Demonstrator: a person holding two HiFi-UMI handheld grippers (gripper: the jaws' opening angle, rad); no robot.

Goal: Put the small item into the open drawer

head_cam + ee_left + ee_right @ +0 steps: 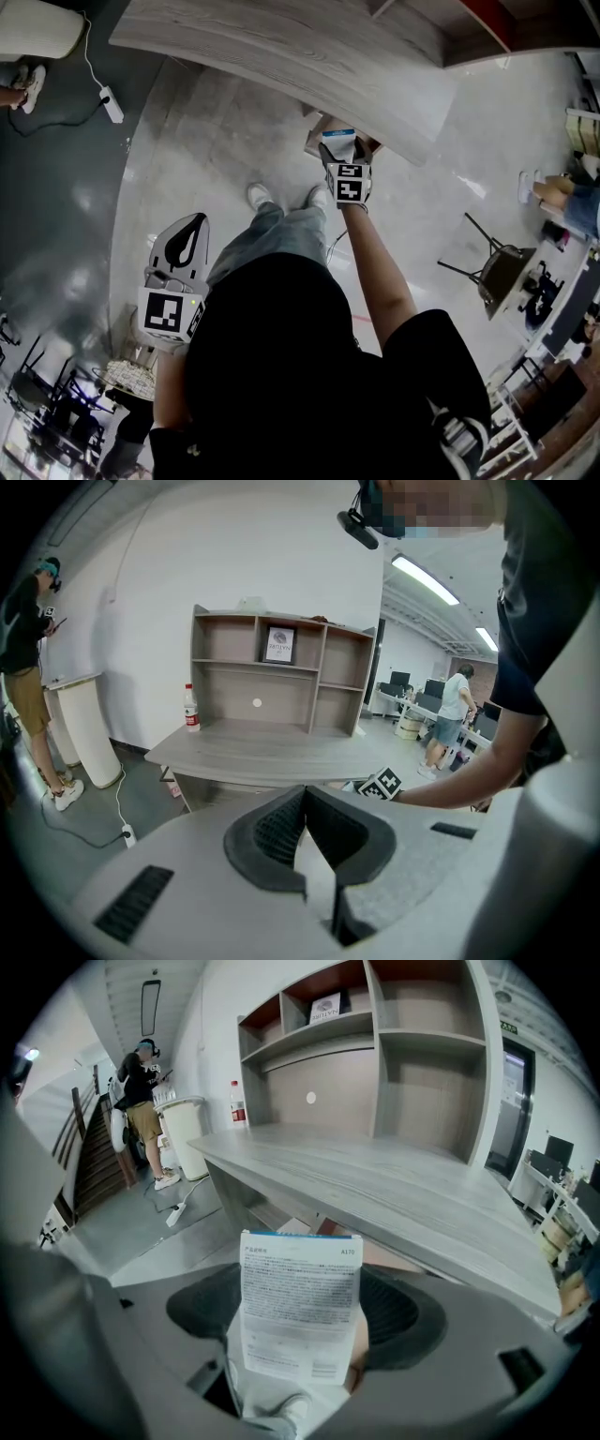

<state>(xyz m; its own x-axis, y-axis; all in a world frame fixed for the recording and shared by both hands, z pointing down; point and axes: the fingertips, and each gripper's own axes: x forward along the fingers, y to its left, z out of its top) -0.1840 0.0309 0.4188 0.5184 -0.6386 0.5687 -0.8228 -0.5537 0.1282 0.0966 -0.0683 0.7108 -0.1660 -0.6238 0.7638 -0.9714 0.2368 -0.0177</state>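
Left claw [303, 794] idle; right claw [342, 155] holds the packet [300, 1302] at the front edge of the counter [281, 47].

Well back from the counter, the left claw hangs low with its jaws together and nothing between them. The right claw is clamped on the small printed packet, which stands upright. It reaches to the counter's front edge, where the open drawer [313, 141] shows as a brown box just beneath. The pick-up looks done. Whether the packet is over the drawer or just in front of it, I cannot tell. By my reading, what is left is to lower it inside, part the jaws and clear the counter.
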